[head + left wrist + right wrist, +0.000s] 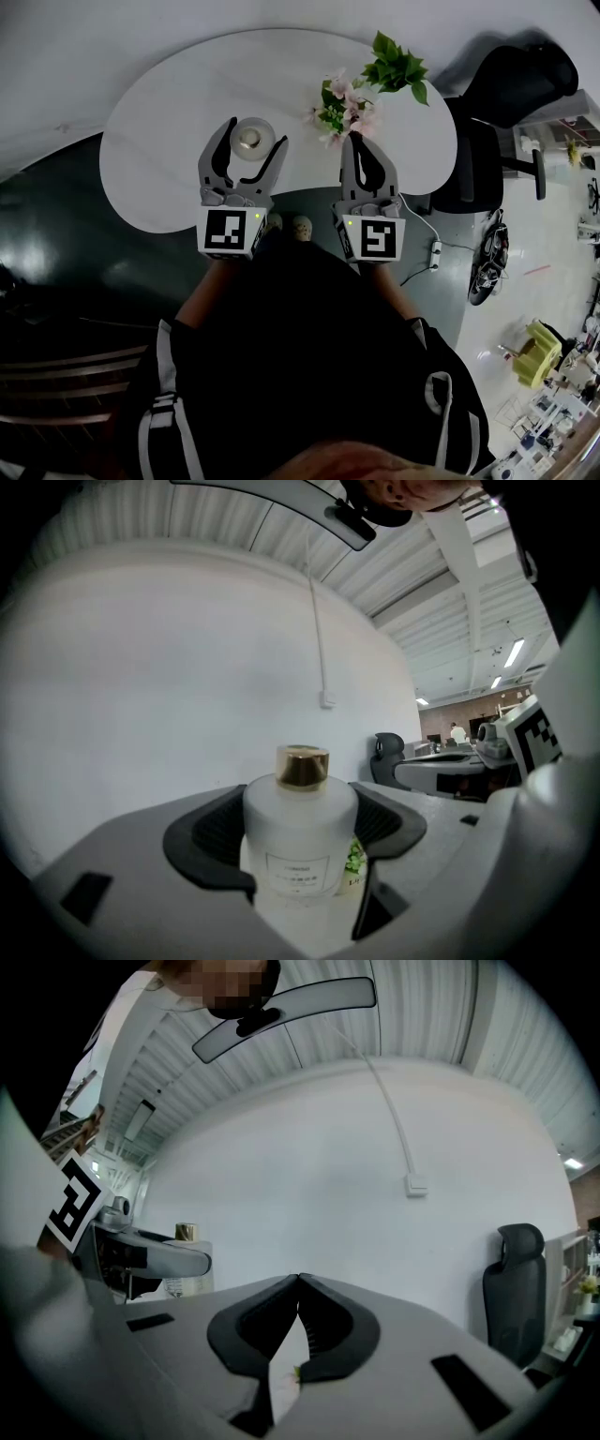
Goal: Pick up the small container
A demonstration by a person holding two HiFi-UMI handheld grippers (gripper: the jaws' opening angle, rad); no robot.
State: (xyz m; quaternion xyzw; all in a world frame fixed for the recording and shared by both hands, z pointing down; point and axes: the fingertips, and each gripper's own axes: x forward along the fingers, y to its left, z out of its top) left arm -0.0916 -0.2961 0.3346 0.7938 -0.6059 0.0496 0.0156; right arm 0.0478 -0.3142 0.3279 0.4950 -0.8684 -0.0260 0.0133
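Note:
The small container (251,139) is a frosted white bottle with a gold cap (302,766) and a paper label. It stands on the round white table (159,141). My left gripper (255,133) has one jaw on each side of it, and both dark pads (211,841) press against the bottle's sides. In the left gripper view the small container (298,841) fills the gap between the jaws. My right gripper (361,142) hovers to the right beside the flowers, shut with nothing held; its tips (298,1279) meet. From the right gripper view the bottle (187,1241) shows at far left.
A bunch of pink flowers (345,111) and green leaves (396,66) sits on the table just beyond the right gripper. A black office chair (497,122) stands right of the table. A power strip (434,253) and cables lie on the floor.

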